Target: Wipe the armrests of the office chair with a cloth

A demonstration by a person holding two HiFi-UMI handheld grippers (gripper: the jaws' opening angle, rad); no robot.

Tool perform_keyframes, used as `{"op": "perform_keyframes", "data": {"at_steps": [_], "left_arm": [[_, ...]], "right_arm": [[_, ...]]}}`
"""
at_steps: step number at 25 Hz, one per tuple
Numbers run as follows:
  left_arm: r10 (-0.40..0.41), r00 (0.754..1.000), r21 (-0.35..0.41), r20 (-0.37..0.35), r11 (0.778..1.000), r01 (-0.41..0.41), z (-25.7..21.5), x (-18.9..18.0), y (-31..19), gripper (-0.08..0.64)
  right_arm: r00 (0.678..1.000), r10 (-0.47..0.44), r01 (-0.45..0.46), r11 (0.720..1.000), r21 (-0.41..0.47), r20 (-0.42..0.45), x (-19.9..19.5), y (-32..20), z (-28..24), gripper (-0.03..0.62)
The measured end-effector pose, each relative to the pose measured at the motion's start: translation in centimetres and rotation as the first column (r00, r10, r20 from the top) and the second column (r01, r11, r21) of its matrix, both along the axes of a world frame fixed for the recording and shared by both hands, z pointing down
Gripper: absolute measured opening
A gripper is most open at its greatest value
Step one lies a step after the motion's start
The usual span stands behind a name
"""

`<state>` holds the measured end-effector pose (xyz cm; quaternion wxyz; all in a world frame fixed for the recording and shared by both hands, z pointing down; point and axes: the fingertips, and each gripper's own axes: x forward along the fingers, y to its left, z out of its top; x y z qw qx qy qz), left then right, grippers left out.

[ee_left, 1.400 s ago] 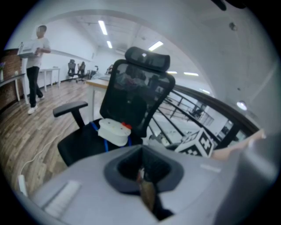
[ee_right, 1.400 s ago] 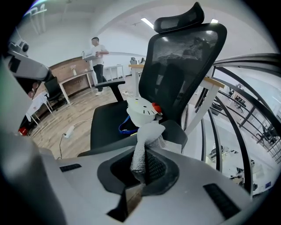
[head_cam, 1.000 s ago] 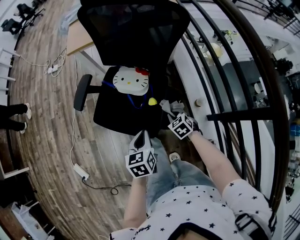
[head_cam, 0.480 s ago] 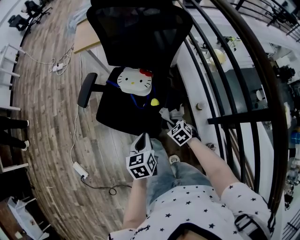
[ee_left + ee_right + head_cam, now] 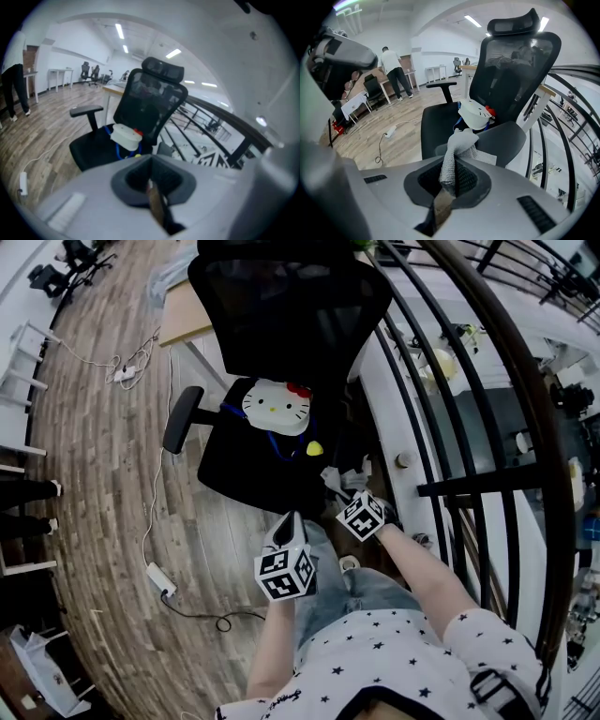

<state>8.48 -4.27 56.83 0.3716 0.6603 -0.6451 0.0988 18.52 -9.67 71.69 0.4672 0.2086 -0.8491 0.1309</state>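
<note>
right gripper [image 5: 351,493] | with cloth [image 5: 343,475] | drew back slightly from office chair [image 5: 239,474]

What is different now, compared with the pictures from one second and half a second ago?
The right gripper, shut on the grey knitted cloth, has drawn back slightly toward the person, dragging the cloth over the near padded armrest. Nothing was taken or released. The left gripper stays shut and empty; the black mesh office chair and the white cat-face cushion have not moved.
</note>
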Motion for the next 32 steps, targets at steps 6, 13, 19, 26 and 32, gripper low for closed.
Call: {"op": "perform_keyframes", "data": {"at_steps": [6, 13, 19, 26, 32], "left_arm": [[-0.01, 1.0, 0.005, 0.001, 1.0, 0.01, -0.1, -0.1, 0.2, 0.003], [-0.023, 1.0, 0.009, -0.001, 1.0, 0.023, -0.5, 0.0, 0.2, 0.003], [-0.028, 1.0, 0.015, 0.005, 0.999, 0.028, -0.8, 0.1, 0.3, 0.003], [-0.043, 0.999, 0.03, 0.02, 0.999, 0.042, -1.6, 0.3, 0.9, 0.003], [-0.096, 0.995, 0.054, 0.024, 0.994, 0.095, -2.5, 0.3, 2.5, 0.003]], "right_arm": [[1.0, -0.023, 0.023, 1.0, -0.012, 0.005, -0.1, 1.1, -0.1, 0.026], [0.995, -0.095, 0.095, 0.995, -0.04, -0.002, -0.3, 3.1, 0.2, 0.026], [0.997, -0.072, 0.073, 0.997, -0.03, 0.011, -0.2, 3.1, 0.1, 0.026], [0.997, -0.059, 0.06, 0.998, -0.01, 0.046, 0.1, 2.8, -1.4, 0.026], [0.991, -0.033, 0.028, 0.999, 0.04, 0.128, 0.6, 2.7, -4.4, 0.026]]}}
